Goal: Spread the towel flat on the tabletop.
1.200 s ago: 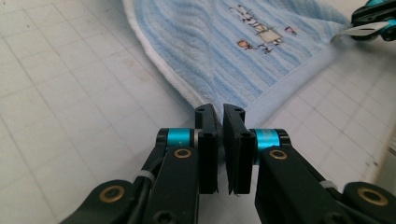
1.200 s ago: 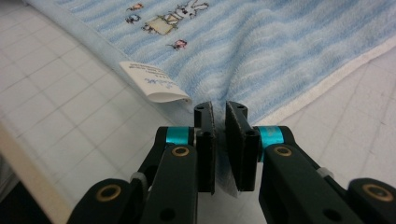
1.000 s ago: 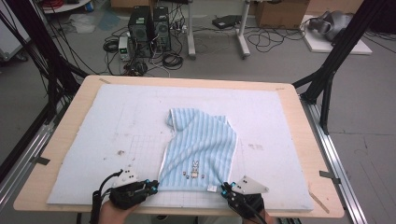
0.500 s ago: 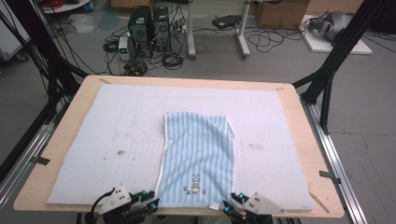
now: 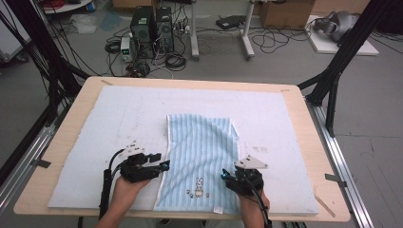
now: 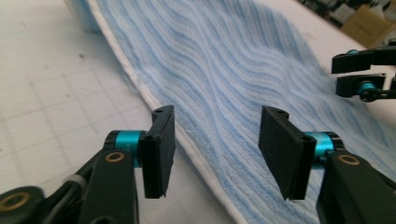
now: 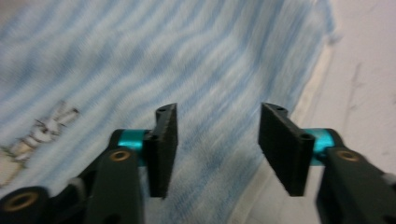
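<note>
The striped towel (image 5: 202, 159) now lies spread flat on the table's mat (image 5: 119, 118) — no longer bunched. Left tool (image 5: 164, 165) and right tool (image 5: 223, 176), both released, flank its near edges — spreading looks finished.

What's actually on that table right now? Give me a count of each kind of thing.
Striped blue towel: 1
Pale foam mat under it: 1
Hand-held grippers, both open: 2, the left gripper and the right gripper
Total: 4

Black hand-held gripper (image 6: 215, 149), 2 flat pads, teal hubs, seemingly brass screws
</note>
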